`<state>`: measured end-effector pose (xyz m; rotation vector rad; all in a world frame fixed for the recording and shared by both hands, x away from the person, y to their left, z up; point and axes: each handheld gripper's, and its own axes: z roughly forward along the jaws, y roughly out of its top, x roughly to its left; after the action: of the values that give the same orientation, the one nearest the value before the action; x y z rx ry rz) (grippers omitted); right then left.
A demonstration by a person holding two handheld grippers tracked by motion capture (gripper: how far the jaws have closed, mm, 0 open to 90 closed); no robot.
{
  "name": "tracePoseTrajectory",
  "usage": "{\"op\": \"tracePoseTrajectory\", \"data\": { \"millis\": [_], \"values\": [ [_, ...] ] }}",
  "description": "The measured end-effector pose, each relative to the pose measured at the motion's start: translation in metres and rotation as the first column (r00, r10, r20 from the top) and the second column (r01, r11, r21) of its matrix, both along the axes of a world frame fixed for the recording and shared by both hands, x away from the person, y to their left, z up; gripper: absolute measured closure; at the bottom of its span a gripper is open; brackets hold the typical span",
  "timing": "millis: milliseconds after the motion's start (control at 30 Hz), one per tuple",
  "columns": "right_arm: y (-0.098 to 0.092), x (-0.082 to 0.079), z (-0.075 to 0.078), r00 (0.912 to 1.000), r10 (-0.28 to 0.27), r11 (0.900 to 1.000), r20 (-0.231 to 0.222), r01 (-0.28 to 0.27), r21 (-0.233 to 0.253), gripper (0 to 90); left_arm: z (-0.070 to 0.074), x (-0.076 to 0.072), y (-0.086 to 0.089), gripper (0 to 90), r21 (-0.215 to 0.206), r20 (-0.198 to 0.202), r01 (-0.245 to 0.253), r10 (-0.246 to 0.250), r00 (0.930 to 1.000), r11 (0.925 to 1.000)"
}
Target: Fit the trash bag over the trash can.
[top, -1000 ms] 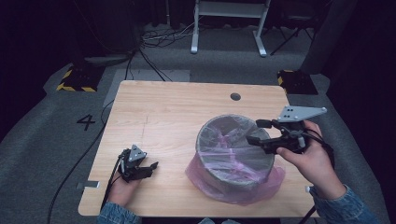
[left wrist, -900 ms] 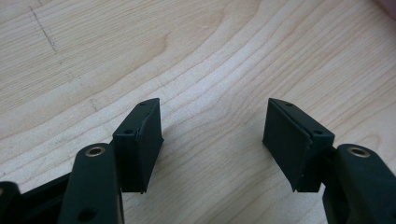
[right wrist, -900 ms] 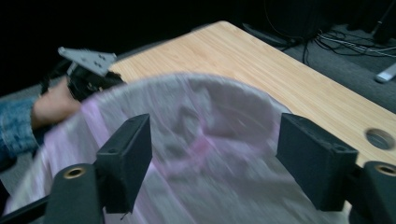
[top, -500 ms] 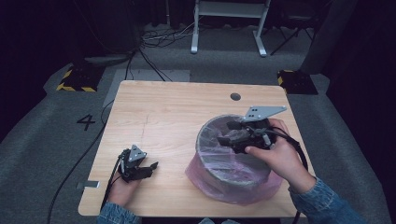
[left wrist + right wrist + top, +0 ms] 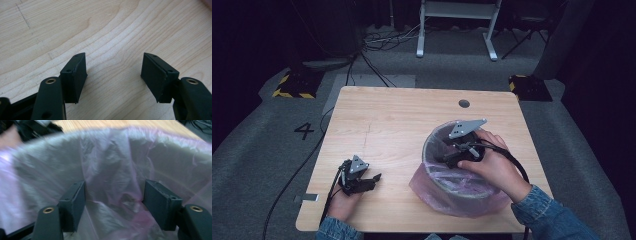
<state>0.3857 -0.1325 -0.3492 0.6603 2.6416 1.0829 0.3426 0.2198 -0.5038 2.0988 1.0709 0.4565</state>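
Right claw inside the lined bin, left claw resting on bare wood.

We see the right gripper (image 5: pixel 446 156) reaching over the rim into the round grey bin (image 5: pixel 438 177), its jaws spread wide and gripping nothing; between and beyond them hangs the thin, crinkled, translucent pink plastic liner (image 5: pixel 110 180), which also spills in soft folds outside the bin's base. Our left gripper (image 5: pixel 371 178) lies well apart from the bin, jaws equally wide and empty, flat black pads (image 5: pixel 75 77) hovering just over the smooth, pale, grained wooden table (image 5: pixel 110 32).
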Motion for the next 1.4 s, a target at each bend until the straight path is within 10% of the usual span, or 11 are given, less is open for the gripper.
{"op": "tracePoseTrajectory", "data": {
  "millis": [967, 1400],
  "values": [
    [0.013, 0.012, -0.059, 0.9756, -0.095, 0.982, -0.198, 0.059, -0.178, 16.4, 0.0, 0.0, 0.0, 37.0, 0.004, 0.002, 0.002, -0.002, 1.0, 1.0],
    [-0.007, 0.008, 0.002, 0.9893, -0.065, 0.991, -0.131, 0.079, 0.104, 22.4, 0.0, 0.0, 0.0, 36.8, 0.0, 0.0, -0.001, 0.001, 1.0, 1.0]
  ]
}}
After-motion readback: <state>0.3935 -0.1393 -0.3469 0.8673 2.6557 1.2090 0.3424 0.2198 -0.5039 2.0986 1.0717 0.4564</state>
